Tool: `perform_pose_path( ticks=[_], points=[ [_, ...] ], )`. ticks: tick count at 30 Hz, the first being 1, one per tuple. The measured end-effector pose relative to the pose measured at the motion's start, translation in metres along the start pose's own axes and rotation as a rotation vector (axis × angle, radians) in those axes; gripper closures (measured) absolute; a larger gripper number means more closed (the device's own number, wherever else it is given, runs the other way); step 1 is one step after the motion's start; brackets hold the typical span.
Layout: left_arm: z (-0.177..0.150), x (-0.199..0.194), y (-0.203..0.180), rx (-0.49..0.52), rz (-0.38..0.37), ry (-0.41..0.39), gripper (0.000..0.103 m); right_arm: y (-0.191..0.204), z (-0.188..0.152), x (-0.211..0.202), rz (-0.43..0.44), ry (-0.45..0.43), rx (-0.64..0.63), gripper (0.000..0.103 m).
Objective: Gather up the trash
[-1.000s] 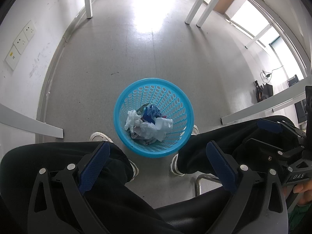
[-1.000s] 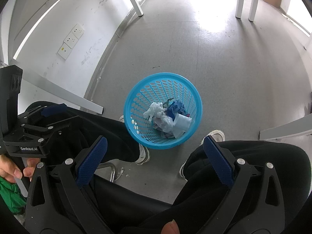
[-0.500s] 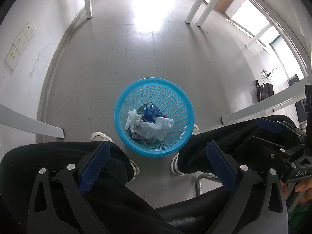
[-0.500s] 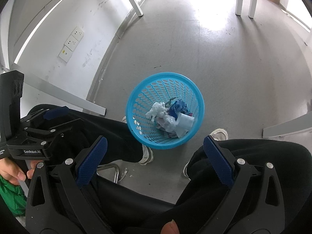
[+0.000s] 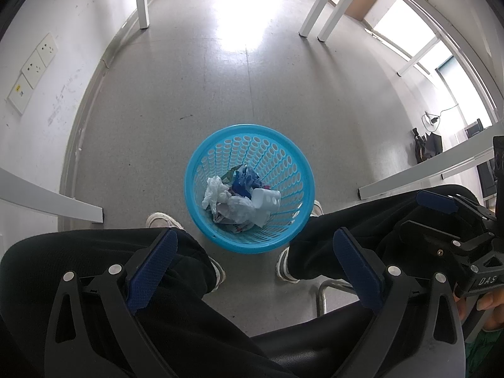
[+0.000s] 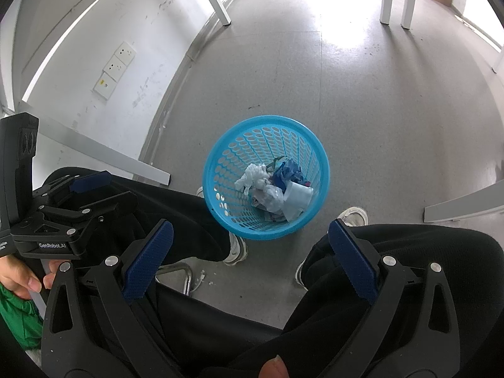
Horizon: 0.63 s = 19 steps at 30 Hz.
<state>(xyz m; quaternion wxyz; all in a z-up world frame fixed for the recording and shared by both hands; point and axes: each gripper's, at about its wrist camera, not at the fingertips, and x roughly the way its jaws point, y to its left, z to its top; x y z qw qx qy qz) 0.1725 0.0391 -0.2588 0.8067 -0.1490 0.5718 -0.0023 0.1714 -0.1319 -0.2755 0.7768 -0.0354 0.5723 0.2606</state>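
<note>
A round blue plastic basket (image 5: 283, 154) (image 6: 302, 138) stands on the grey floor between a seated person's feet. In it lies crumpled trash (image 5: 239, 198) (image 6: 274, 189): white paper, a blue wrapper and a pale plastic container. My left gripper (image 5: 252, 252) hangs open above the person's knees, nothing between its blue pads. My right gripper (image 6: 249, 245) is open and empty too, at about the same height. Each gripper shows at the edge of the other's view.
The person's black-trousered legs (image 5: 94, 252) (image 6: 393, 252) and white shoes (image 5: 163, 220) flank the basket. White table legs (image 5: 141, 0) (image 6: 220, 6) stand farther off. A white wall with sockets (image 5: 34, 63) runs along the left. A chair's metal frame (image 6: 186, 274) sits below.
The right wrist view has shifted slightly, so the basket sits a little further right in it. The left view is almost unchanged. Both grippers stay open.
</note>
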Motion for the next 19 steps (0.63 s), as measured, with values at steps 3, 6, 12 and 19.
perform_pose_path(
  ticks=[3, 6, 12, 19],
  points=[
    [0.0002, 0.0001, -0.0005, -0.001, 0.000, 0.000, 0.006, -0.0006, -0.0011, 0.0007, -0.001, 0.001, -0.001, 0.009],
    [-0.0003, 0.0004, -0.0006, -0.002, 0.002, 0.002, 0.006, -0.0003, -0.0012, 0.0009, -0.001, 0.001, 0.000, 0.009],
    [0.0000, 0.0003, -0.0003, -0.002, 0.002, 0.002, 0.006, -0.0001, -0.0008, 0.0009, -0.001, 0.001, -0.001, 0.009],
    [-0.0041, 0.0000, 0.0067, -0.004, 0.002, 0.015, 0.006, 0.0001, -0.0006, 0.0009, -0.002, 0.002, -0.001, 0.009]
  ],
)
